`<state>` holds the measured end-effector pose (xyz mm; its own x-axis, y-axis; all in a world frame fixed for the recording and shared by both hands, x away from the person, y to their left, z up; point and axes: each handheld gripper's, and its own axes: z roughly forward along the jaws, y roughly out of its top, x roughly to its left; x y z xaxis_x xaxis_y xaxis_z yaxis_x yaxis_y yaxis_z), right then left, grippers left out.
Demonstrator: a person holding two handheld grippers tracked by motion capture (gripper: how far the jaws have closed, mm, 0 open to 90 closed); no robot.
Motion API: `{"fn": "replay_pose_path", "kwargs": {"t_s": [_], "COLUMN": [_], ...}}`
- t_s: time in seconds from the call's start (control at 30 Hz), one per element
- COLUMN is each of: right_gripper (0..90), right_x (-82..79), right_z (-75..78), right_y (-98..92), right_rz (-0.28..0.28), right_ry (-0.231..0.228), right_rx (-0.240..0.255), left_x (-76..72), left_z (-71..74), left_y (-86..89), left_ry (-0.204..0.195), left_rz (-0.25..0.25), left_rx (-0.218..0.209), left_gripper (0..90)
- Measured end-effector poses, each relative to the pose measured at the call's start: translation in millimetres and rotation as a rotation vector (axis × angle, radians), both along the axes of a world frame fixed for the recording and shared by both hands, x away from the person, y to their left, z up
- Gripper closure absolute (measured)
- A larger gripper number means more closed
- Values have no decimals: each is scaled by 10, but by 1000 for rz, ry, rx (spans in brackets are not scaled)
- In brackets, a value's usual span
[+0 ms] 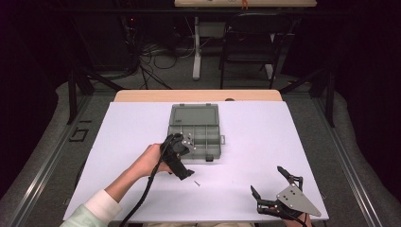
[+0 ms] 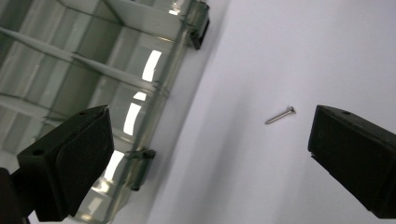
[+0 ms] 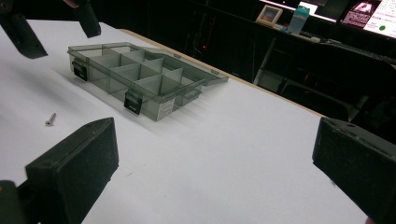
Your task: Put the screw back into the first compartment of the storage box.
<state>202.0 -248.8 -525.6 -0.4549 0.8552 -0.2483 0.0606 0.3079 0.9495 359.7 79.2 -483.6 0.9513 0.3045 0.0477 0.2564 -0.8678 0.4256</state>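
the table (image 1: 246, 137) is the largest thing here, its top covered in a white sheet with a strip of bare wood showing along the far edge. near the middle of it, a little toward the far side, sits a grey see-through plastic box (image 1: 195, 133) with its lid folded flat back; inside, thin walls split it into small compartments, and two dark latches hang on its near wall. from the right gripper view the box (image 3: 135, 79) stands well off across the white sheet, compartments facing up.

the left gripper (image 1: 182, 158) is held in the person's left hand (image 1: 150, 161), with a pale sleeve behind it and a black cable trailing toward the near edge. it hangs over the near left corner of the box, pointing down. in the left gripper view its jaws are spread wide apart with nothing between the pads; one jaw lies over the box's near wall, the other over bare sheet.

the right gripper (image 1: 274, 187) rests near the right front corner of the table, well apart from the box, its jaws also released and holding nothing.

a small silver screw (image 1: 197, 183) lies loose on the sheet just in front of the box, near the left gripper. in the left gripper view the screw (image 2: 280, 115) lies between the two open jaws, closer to the right-hand one, touching neither.
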Motion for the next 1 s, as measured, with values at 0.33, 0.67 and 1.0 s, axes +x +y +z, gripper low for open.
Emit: {"fn": "replay_pose_path", "kwargs": {"t_s": [0.33, 0.67, 1.0], "right_gripper": [0, 0, 0], "right_x": [0, -1, -2], "right_z": [-1, -1, -1], "right_y": [1, 2, 2], "right_rz": [0, 1, 1], "right_ry": [1, 2, 2], "right_rx": [1, -1, -1], "left_x": [-107, -144, -174], "left_z": [-230, -341, -453], "left_y": [-146, -246, -336], "left_ry": [36, 79, 106], "left_rz": [-103, -188, -243], "left_rx": [30, 48, 87], "left_gripper": [152, 439, 707]}}
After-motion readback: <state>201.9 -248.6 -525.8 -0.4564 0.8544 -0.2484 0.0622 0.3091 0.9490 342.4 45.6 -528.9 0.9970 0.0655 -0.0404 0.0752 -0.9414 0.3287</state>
